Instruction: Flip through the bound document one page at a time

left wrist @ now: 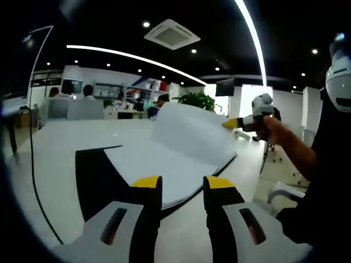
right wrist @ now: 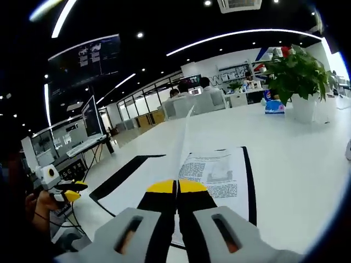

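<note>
**One page lifted, pinched in my right hand-held gripper**

My right hand-held gripper [right wrist: 176, 186] is clenched, its yellow-tipped jaws pressed together on the edge of a single page [right wrist: 179, 143] that stands up edge-on in the right gripper view. In the left gripper view I see that same gripper [left wrist: 231, 124] at the raised page's [left wrist: 189, 129] far corner, holding it curved above the rest of the bound document [left wrist: 164, 170].

My left hand-held gripper [left wrist: 176, 183] is released, its jaws set apart with a clear gap, hovering just over the near edge of the document; I cannot tell whether they touch it.

The document lies open on the white counter [right wrist: 307, 164], with its black cover showing around the pages. A printed page [right wrist: 219, 172] lies flat beside the lifted one. A potted plant [right wrist: 296, 76] stands near the counter's far edge.
</note>
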`<state>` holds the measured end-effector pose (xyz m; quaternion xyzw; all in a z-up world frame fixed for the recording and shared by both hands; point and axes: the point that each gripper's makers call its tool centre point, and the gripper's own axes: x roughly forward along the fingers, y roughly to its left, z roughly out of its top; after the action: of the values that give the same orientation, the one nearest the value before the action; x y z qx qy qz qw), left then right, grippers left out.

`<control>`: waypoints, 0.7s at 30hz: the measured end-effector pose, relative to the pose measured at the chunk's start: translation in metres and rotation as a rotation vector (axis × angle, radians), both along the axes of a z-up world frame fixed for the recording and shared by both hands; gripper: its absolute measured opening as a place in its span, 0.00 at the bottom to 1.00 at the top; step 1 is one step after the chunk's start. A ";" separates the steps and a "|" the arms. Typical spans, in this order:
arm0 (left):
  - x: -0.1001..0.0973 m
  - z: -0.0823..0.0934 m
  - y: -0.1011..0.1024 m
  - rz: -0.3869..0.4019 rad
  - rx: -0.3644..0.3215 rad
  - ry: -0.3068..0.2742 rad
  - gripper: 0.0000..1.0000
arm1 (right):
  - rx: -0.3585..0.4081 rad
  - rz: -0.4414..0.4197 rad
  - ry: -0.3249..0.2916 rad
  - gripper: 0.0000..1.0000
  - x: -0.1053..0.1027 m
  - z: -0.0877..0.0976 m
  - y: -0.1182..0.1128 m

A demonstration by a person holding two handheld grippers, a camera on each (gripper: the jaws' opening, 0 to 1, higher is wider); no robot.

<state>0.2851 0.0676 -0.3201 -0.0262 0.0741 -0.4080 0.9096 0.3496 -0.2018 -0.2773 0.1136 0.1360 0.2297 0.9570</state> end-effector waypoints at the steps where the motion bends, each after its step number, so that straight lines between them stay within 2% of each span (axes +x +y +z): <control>1: 0.000 -0.001 0.001 0.005 0.004 0.000 0.32 | -0.003 0.002 -0.002 0.02 0.000 0.001 0.002; 3: 0.002 -0.002 0.005 0.020 0.013 -0.002 0.32 | -0.006 0.005 -0.007 0.02 0.000 0.004 0.006; 4: 0.002 -0.001 0.006 0.026 0.016 -0.007 0.32 | -0.029 -0.005 -0.011 0.02 0.000 0.004 0.006; 5: 0.002 -0.001 0.008 0.030 0.021 -0.012 0.32 | -0.083 -0.015 -0.029 0.02 0.000 0.006 0.006; 6: 0.002 -0.001 0.008 0.030 0.024 -0.014 0.32 | -0.097 -0.015 -0.034 0.02 -0.001 0.007 0.008; 11: 0.002 -0.001 0.011 0.031 0.039 -0.017 0.33 | -0.064 0.030 -0.047 0.02 -0.005 0.017 0.030; 14: 0.005 -0.001 0.011 0.026 0.039 -0.007 0.33 | -0.062 0.056 -0.063 0.02 -0.006 0.024 0.043; 21: 0.005 0.005 0.013 0.032 0.046 -0.023 0.33 | -0.051 0.111 -0.088 0.02 -0.003 0.035 0.068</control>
<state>0.2904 0.0808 -0.3155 -0.0019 0.0723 -0.3918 0.9172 0.3464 -0.1334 -0.2422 0.0714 0.1056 0.2838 0.9504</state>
